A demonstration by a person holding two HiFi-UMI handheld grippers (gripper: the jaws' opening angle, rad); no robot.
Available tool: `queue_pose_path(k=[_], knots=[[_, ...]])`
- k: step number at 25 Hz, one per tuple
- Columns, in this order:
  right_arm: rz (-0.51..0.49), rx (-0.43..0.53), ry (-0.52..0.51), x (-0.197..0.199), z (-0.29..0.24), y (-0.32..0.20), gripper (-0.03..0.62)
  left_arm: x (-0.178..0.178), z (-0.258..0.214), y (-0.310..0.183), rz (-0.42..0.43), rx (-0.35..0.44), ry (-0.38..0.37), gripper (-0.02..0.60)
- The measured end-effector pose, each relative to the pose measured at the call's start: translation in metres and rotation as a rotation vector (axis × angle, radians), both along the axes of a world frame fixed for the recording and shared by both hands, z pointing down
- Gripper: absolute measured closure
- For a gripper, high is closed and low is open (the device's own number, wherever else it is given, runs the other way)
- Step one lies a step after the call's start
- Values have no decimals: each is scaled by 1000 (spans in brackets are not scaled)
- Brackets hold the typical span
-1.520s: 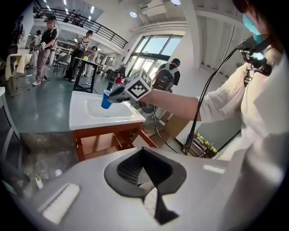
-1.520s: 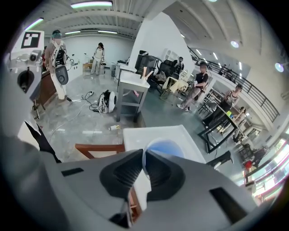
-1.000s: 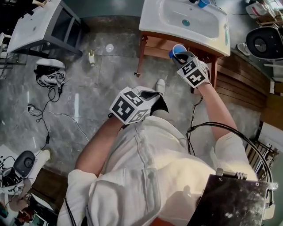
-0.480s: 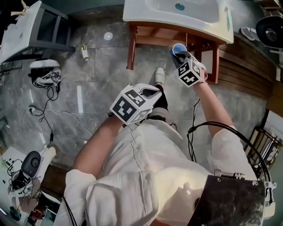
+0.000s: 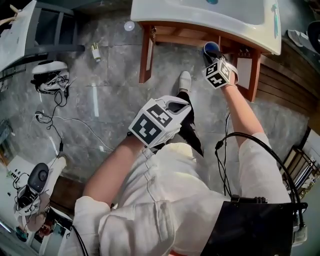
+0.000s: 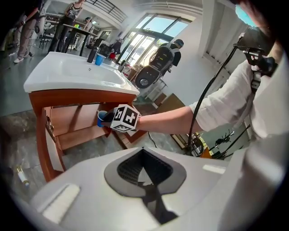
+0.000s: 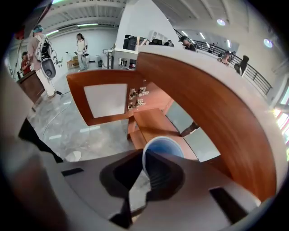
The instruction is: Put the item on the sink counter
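A blue cup (image 5: 211, 48) hangs just under the front edge of the white sink counter (image 5: 200, 15), beside the wooden stand below it. My right gripper (image 5: 213, 57) is shut on the cup's rim. In the right gripper view the cup's wall (image 7: 163, 149) sits pinched between the jaws of the right gripper (image 7: 142, 173), with the wooden frame close ahead. My left gripper (image 5: 179, 106) is held by the person's waist, shut and empty. In the left gripper view, past the left gripper (image 6: 145, 184), the blue cup (image 6: 102, 118) and the counter (image 6: 76, 74) show.
The stand's wooden leg (image 5: 146, 52) and lower shelf (image 7: 153, 122) are near the cup. A second blue cup (image 6: 99, 58) and a dark bottle (image 6: 92, 55) stand on the counter. Cables (image 5: 55, 120) lie on the floor at left. The person's shoe (image 5: 185, 80) is by the stand.
The person has stepped closer to the sink. The right gripper has carried the blue cup up against the stand under the counter's front edge. The left gripper has stayed by the waist.
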State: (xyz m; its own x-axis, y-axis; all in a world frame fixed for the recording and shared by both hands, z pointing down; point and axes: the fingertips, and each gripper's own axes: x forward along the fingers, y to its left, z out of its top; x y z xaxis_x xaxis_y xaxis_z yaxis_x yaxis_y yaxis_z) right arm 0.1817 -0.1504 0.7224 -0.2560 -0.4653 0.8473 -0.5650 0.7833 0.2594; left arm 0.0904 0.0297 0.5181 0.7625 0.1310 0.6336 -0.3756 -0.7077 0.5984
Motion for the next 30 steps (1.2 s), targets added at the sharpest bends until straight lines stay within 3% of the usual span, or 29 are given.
queue_pose_path(k=[10,18,30], knots=[[0,13,60,33,76,-51,574,25,31,-34,-43,-50,18,577],[-17,13,83,33,116,-92,574,22,64,-55,-71,-85,14,577],[-20,5,106,41,140,-104,574,20,84,-46,-121,-134,23,577]])
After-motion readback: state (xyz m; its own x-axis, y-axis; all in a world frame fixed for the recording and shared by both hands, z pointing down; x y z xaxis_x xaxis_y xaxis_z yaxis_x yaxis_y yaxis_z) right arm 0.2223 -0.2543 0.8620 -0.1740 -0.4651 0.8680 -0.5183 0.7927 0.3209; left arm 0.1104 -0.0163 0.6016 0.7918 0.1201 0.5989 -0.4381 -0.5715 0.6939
